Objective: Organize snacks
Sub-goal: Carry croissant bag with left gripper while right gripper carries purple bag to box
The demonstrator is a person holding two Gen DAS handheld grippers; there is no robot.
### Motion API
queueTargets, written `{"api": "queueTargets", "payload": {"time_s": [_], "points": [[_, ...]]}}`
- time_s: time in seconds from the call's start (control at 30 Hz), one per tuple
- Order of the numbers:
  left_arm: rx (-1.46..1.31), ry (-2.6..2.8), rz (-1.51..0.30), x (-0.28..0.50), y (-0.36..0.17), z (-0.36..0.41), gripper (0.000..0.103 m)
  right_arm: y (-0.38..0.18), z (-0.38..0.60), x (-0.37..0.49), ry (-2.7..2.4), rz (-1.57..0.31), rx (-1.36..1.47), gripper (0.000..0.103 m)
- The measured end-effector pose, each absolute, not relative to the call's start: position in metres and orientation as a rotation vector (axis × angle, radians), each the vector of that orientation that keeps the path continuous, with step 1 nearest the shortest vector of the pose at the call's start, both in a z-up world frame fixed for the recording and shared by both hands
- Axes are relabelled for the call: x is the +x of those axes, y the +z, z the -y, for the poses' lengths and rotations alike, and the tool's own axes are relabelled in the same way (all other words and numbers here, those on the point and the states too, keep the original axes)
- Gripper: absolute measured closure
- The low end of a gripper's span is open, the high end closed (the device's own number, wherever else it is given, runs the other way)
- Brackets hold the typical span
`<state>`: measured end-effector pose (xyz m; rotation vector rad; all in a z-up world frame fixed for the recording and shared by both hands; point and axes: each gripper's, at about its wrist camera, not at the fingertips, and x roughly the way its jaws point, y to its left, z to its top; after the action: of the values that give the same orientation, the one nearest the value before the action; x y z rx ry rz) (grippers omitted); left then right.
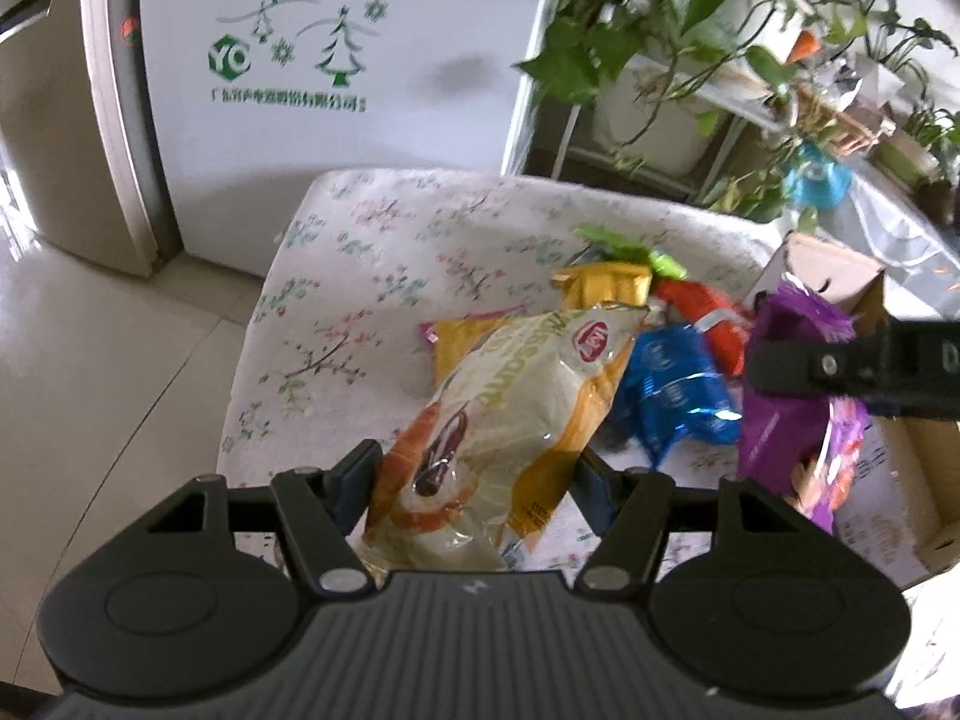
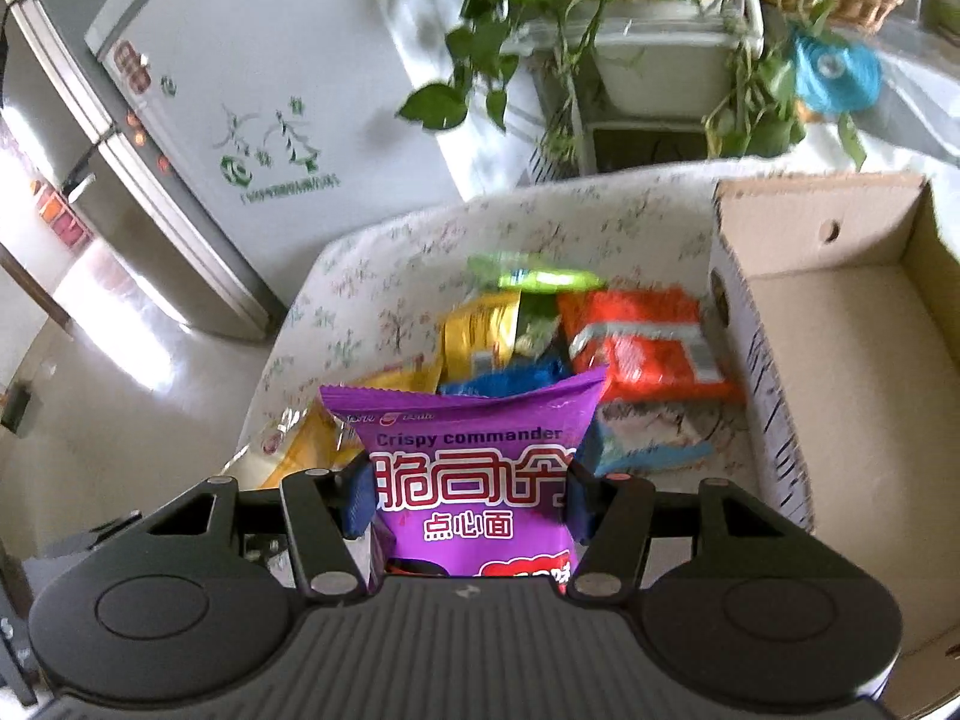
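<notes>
While the left hand-held gripper (image 1: pixel 477 471) clamps a pale yellow snack bag (image 1: pixel 510 420), the right hand-held gripper (image 2: pixel 471 495) grips a purple packet (image 2: pixel 474 468), cardboard box (image 2: pixel 774 372) at three o'clock.

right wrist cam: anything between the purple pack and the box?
Yes. In the right wrist view a pale blue-edged packet lies on the cloth between the purple pack and the cardboard box.

A purple packet (image 2: pixel 474 480), a cream-and-yellow packet (image 1: pixel 510 420), and a floral-patterned white tablecloth (image 1: pixel 372 252).
</notes>
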<state>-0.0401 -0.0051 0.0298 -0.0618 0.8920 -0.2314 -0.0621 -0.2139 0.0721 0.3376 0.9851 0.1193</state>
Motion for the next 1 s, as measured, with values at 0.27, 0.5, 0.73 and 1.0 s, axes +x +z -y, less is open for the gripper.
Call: {"api": "queueTargets", "payload": {"time_s": [0.27,0.5,0.73,1.0], "points": [[-0.064,-0.282,-0.851,-0.052,0.056,0.030,0.037,0.102,0.245,-0.065,0.074,-0.881,0.378,0.038],[-0.060,-0.353,-0.820,-0.059,0.077,0.065,0.037,0.120,0.282,-0.072,-0.014,-0.815,0.410,0.038],[-0.056,-0.424,-0.807,-0.065,0.090,0.103,0.037,0.129,0.309,-0.086,-0.081,-0.762,0.433,0.038],[-0.025,-0.493,-0.807,-0.074,0.093,0.147,0.037,0.139,0.339,-0.103,-0.149,-0.713,0.447,0.038]]}}
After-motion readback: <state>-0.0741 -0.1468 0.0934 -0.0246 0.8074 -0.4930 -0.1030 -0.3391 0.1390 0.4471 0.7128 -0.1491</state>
